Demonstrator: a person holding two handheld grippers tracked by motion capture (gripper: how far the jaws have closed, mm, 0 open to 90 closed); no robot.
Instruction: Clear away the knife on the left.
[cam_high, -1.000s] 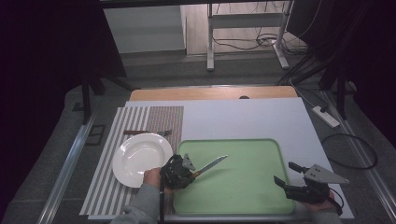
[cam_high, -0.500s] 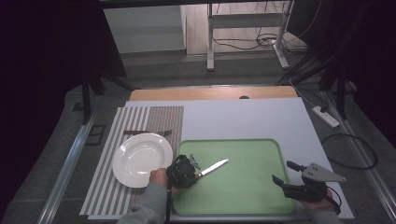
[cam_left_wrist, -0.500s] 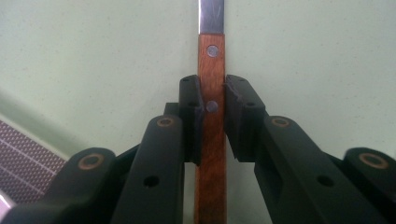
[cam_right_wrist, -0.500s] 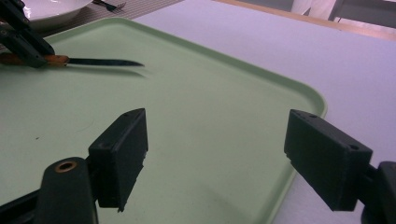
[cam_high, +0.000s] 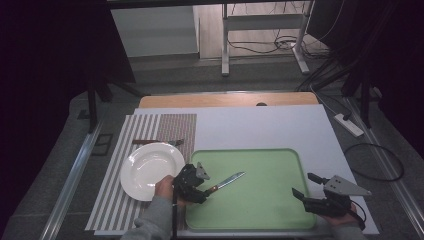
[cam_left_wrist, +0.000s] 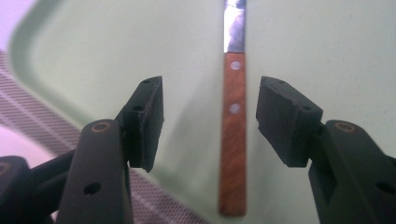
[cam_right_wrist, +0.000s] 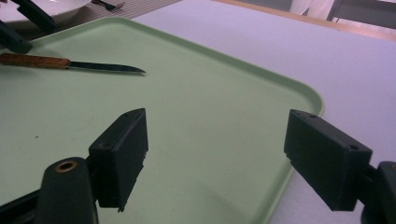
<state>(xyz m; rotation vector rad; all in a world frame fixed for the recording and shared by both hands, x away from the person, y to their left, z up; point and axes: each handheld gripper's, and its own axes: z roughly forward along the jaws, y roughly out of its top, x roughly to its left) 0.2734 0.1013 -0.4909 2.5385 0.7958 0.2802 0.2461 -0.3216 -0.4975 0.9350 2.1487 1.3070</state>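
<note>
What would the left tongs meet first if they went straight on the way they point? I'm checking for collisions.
Probably the wooden-handled table knife: it lies on the green plastic tray between the left tongs' just-opened jaws, untouched. Depth is unclear, so the tray floor might come first.

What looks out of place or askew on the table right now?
Nothing is spilled or damaged. The knife lies at a slant on the green tray, away from the plate and the fork on the striped mat. The left gripper has just been opening; its pads flank the wooden handle without touching.
</note>
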